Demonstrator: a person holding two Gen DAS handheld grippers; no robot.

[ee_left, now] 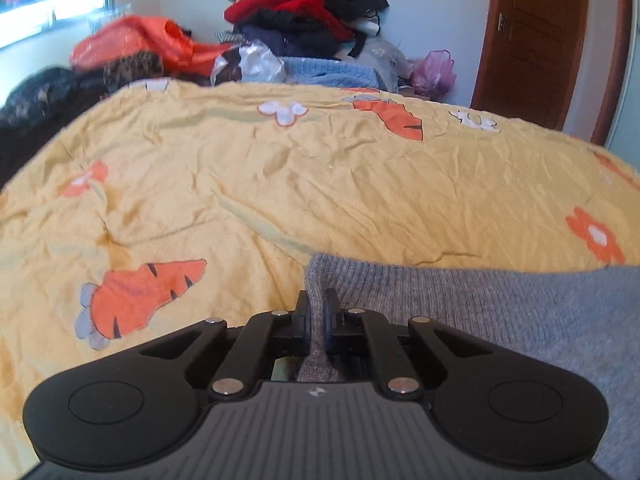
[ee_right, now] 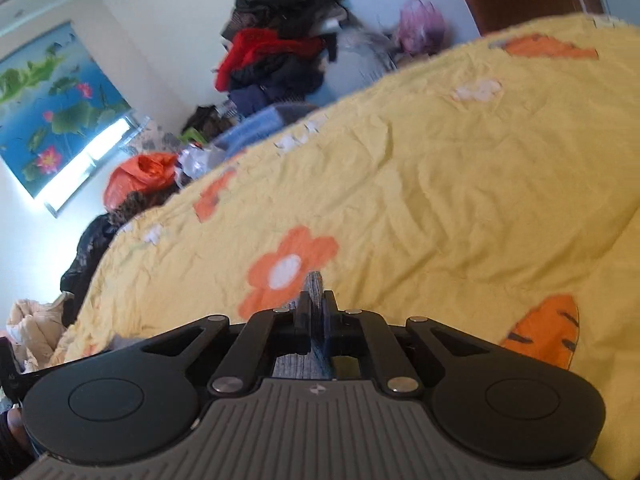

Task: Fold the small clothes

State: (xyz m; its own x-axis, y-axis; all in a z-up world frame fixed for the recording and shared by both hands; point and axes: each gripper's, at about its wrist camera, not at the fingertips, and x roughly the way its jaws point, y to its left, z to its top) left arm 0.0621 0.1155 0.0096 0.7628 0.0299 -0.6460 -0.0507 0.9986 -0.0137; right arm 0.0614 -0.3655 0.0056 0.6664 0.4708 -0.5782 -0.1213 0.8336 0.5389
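Note:
A grey knitted garment [ee_left: 500, 312] lies on the yellow bedspread [ee_left: 320, 184] and stretches to the right in the left wrist view. My left gripper [ee_left: 318, 300] is shut on a ribbed corner of it; the cloth runs between the jaws. My right gripper [ee_right: 318, 300] is shut on another grey edge of the garment [ee_right: 314, 284], held just above the bedspread [ee_right: 440, 184]. Most of the garment is hidden under the right gripper's body. That view is tilted.
The bedspread has orange carrot [ee_left: 148, 296] and flower [ee_right: 288, 268] prints. A tall pile of clothes [ee_left: 304, 12] and an orange bag [ee_left: 136, 44] stand behind the bed. A wooden door [ee_left: 536, 36] is at the back right. A lotus picture [ee_right: 52, 100] hangs at the left.

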